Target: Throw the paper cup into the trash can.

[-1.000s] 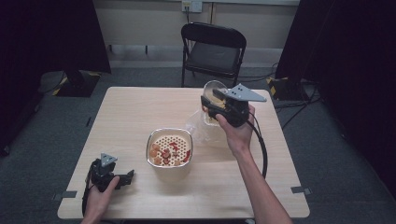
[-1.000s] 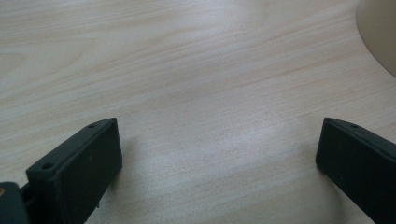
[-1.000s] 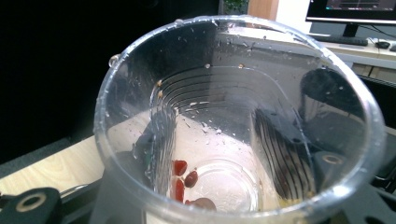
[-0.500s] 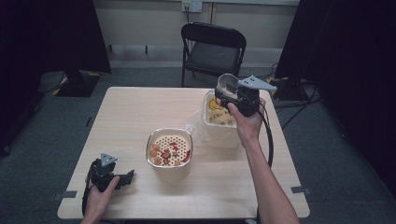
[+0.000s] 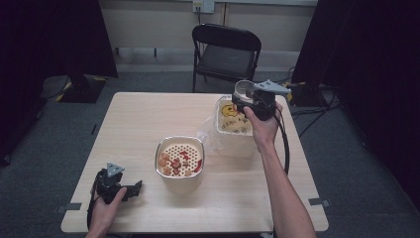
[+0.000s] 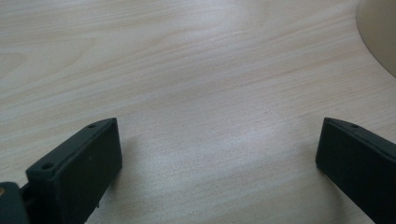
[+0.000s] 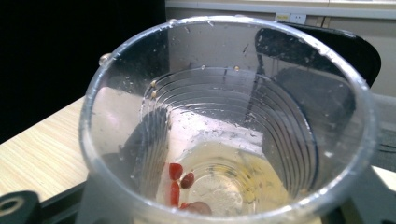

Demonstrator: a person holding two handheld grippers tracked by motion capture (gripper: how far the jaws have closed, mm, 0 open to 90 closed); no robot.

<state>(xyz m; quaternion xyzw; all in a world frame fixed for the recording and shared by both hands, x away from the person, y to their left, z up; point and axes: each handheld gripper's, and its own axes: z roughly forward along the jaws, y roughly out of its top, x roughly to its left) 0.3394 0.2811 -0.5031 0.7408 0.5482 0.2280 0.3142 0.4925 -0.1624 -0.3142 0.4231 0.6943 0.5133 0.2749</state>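
Between the jaws of the right tool [image 5: 243, 97]: clear plastic cup [image 7: 224, 116], one item.
- Condition: nearly empty. A few small red pieces [image 7: 180, 179] and a film of wet residue lie at the bottom.
- Long axis: close to upright, with the mouth tipped slightly back toward the tool's body, so the right gripper view looks down into it.
- Grip: the jaws flank the cup wall and have just been opening with the cup between them. The cup hides the pads, so it cannot be told whether they press on it.

Directly below and just nearer than that tool: white tub [image 5: 233, 144], one item.
- Yellow contents inside; a clear plastic sheet spills over its side.
- The cup sits above the tub's far edge.
- Judgement: any lowering or release depends on whether the cup base is over the tub or over the bench [image 5: 138, 124] beyond it. The pictures do not settle which.

Nearer and off to that tool's left, apart from the tub: metal strainer bowl [image 5: 181, 181], one item, holding red and orange pieces.

Well apart, at the near left corner of the bench: left tool [image 6: 217, 163].
- It rests low over bare wood with its jaws wide apart and nothing between them.
- Judgement: the right hand is the nearer hand to the cup, and the next move falls to it alone.
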